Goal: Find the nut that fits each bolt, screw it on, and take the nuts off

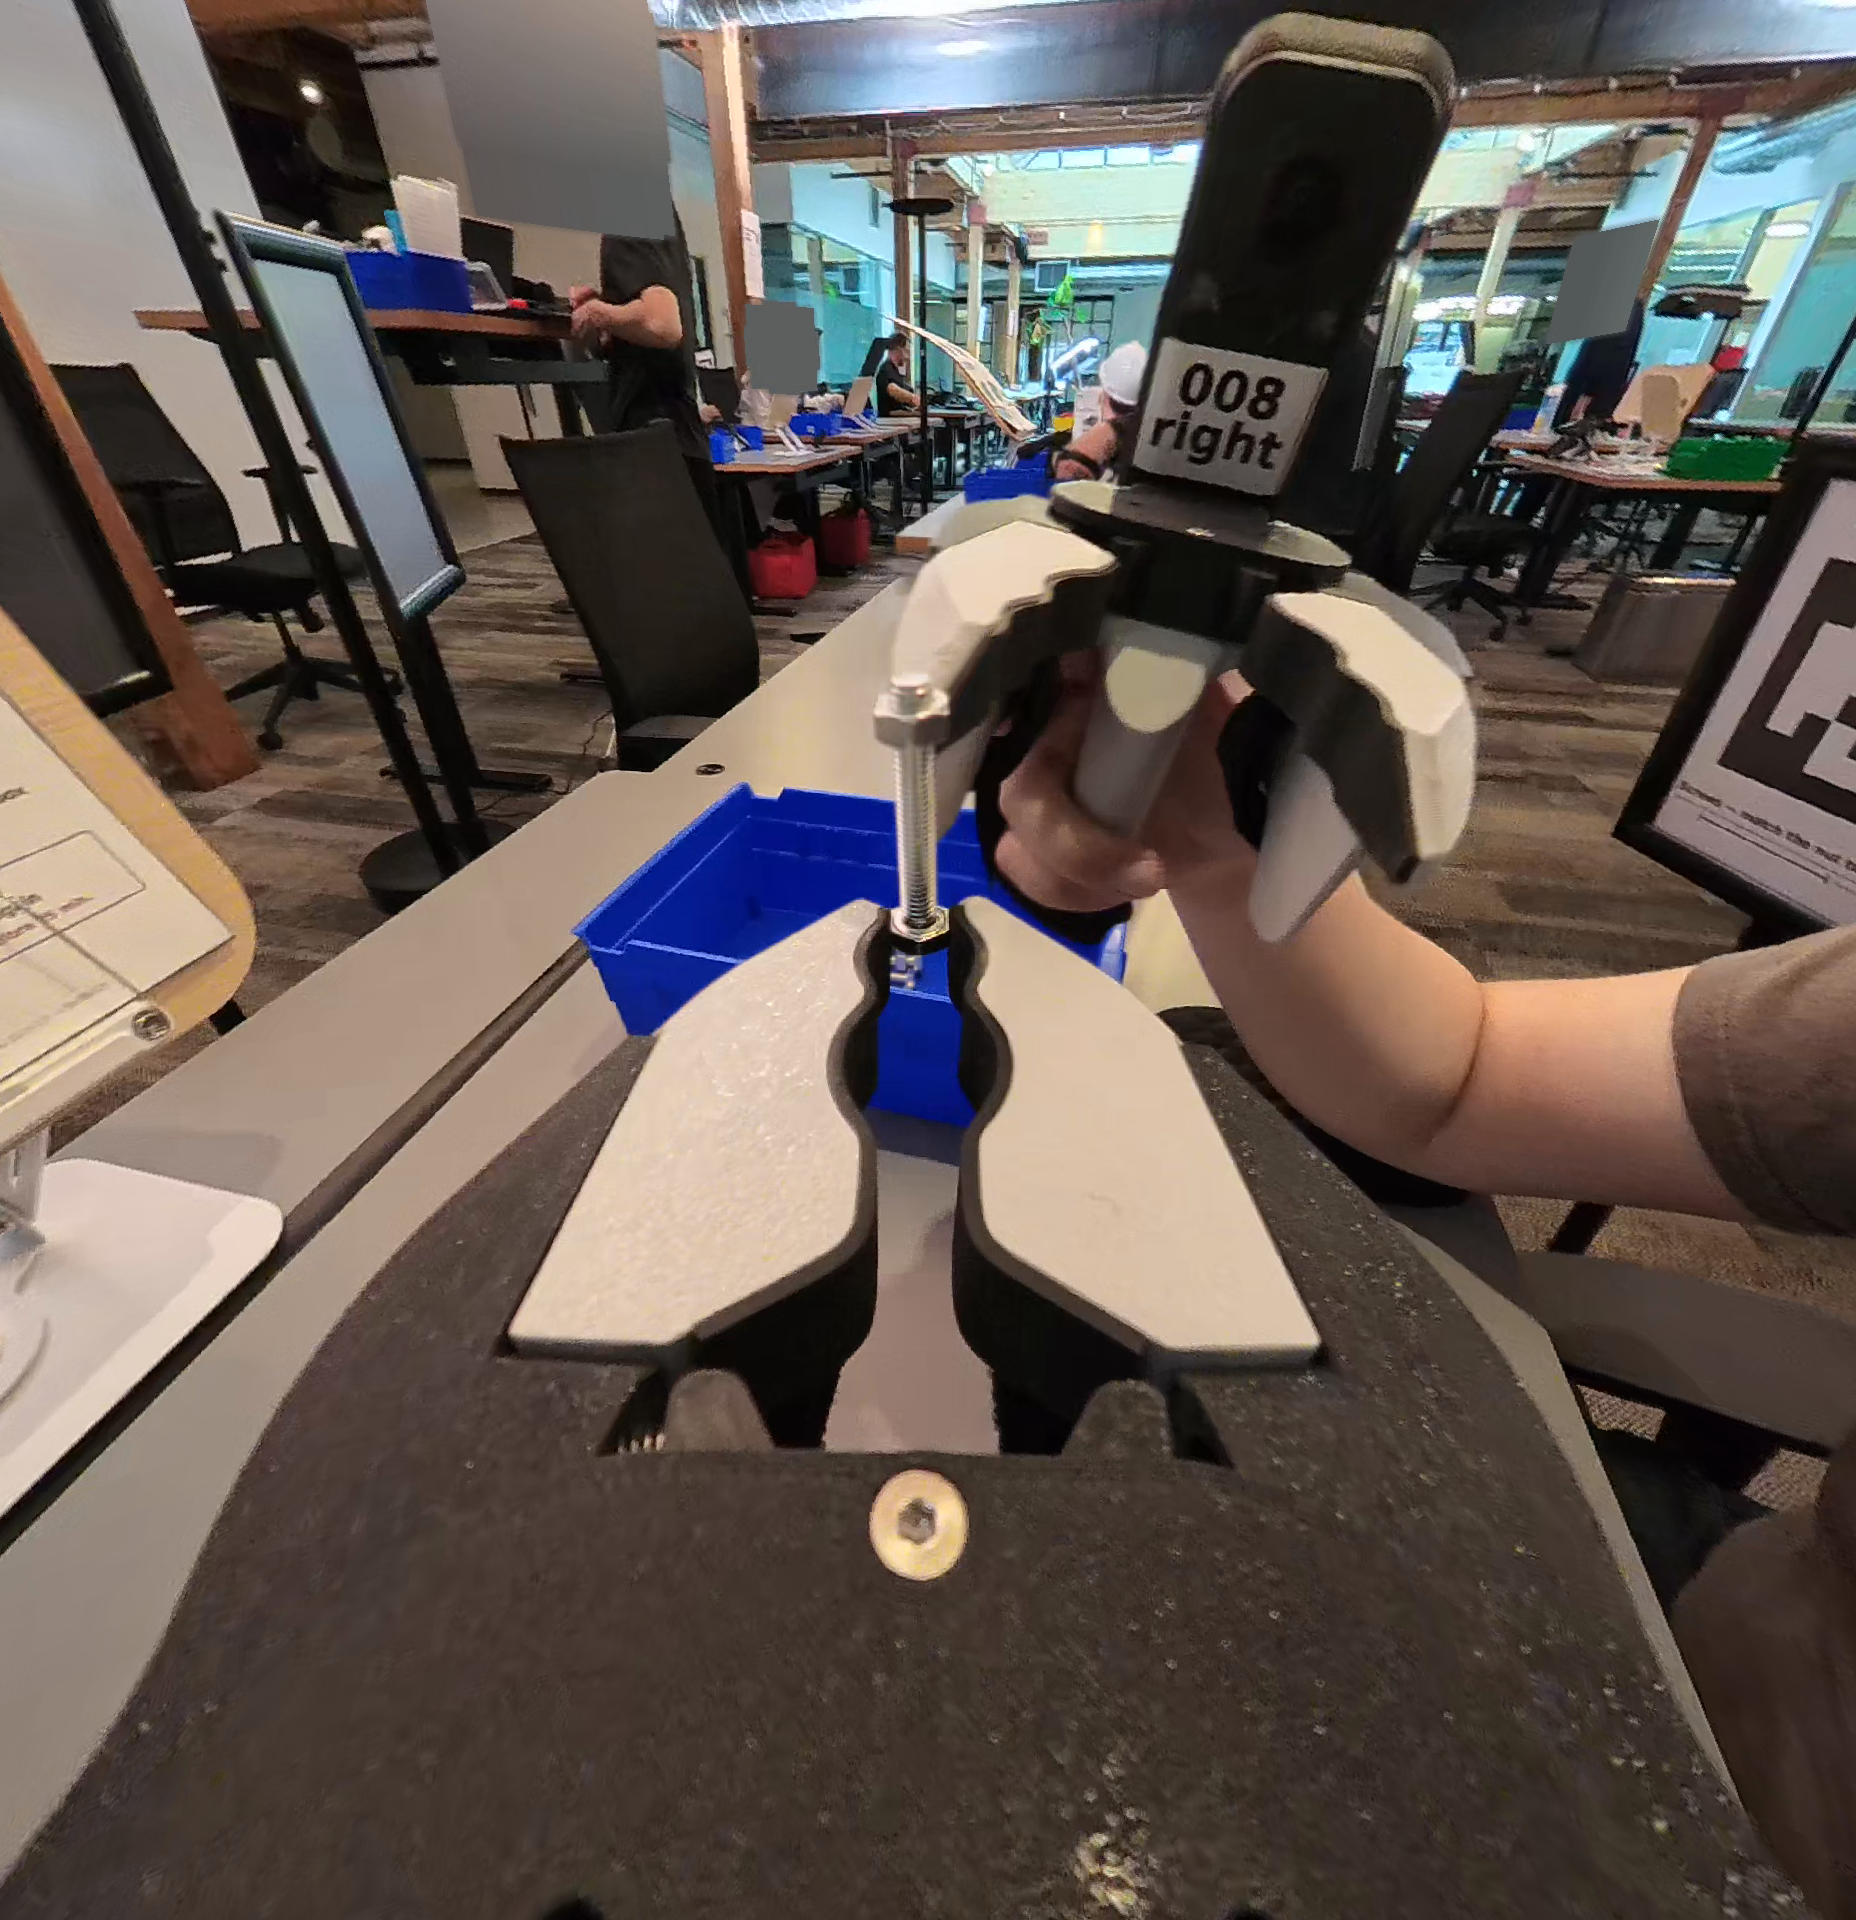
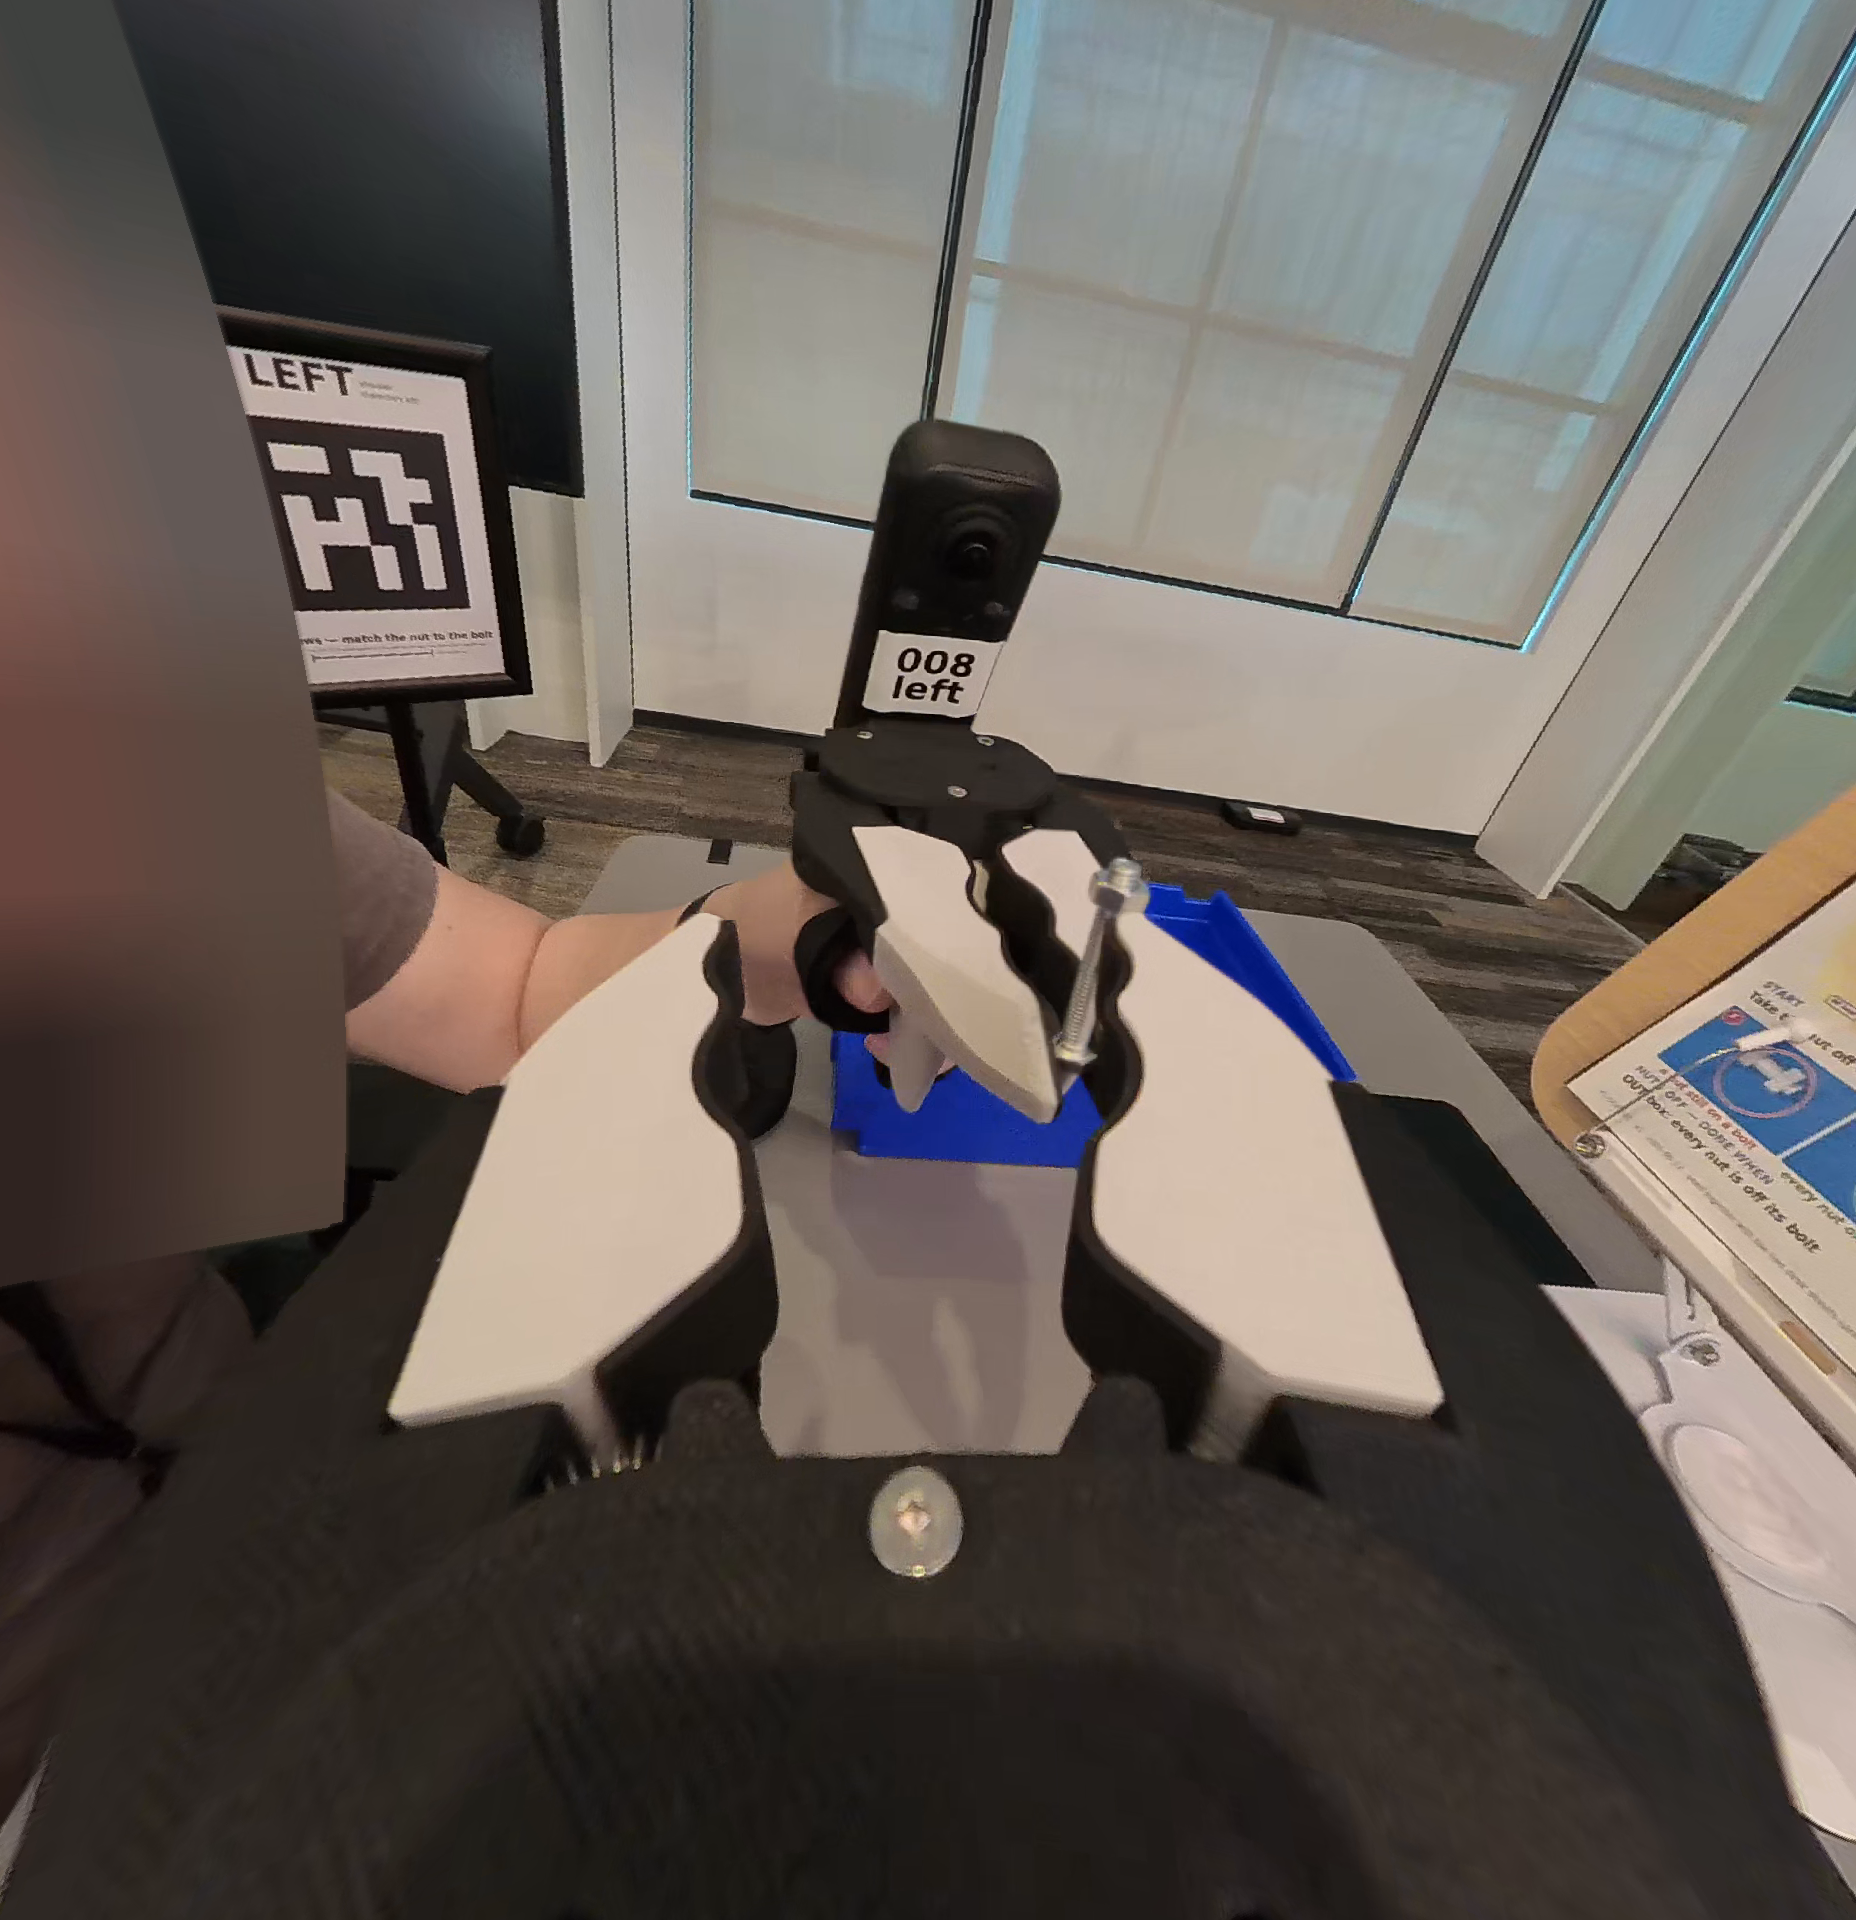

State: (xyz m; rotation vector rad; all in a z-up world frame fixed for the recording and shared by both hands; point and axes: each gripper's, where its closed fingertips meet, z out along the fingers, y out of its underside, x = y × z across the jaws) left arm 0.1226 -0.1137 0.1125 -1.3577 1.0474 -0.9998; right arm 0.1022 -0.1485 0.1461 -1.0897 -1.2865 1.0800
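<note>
A silver bolt (image 1: 916, 821) stands upright over the blue bin (image 1: 758, 883). My left gripper (image 1: 919, 927) is shut on the bolt's lower end, where a small nut (image 1: 919, 923) sits on the thread. The hex head (image 1: 911, 715) is at the top. My right gripper (image 1: 1173, 800) faces the left one with its jaws wide open and empty; one finger (image 1: 997, 634) is beside the bolt head. In the right wrist view my right gripper (image 2: 919, 935) is open, the bolt (image 2: 1090, 971) leans by its right fingertip (image 2: 1142, 966), and the left gripper (image 2: 1054, 1086) holds the bolt's bottom.
The blue bin (image 2: 1256, 966) sits on a grey table (image 1: 332, 1039). An instruction board (image 1: 62, 935) on a white stand is at the left (image 2: 1734, 1122). Framed marker signs (image 1: 1786, 675) (image 2: 373, 509) stand at each side. Office chairs (image 1: 633, 582) and people are beyond the table. There is about 5 centimeters between the tips of the two grippers.
</note>
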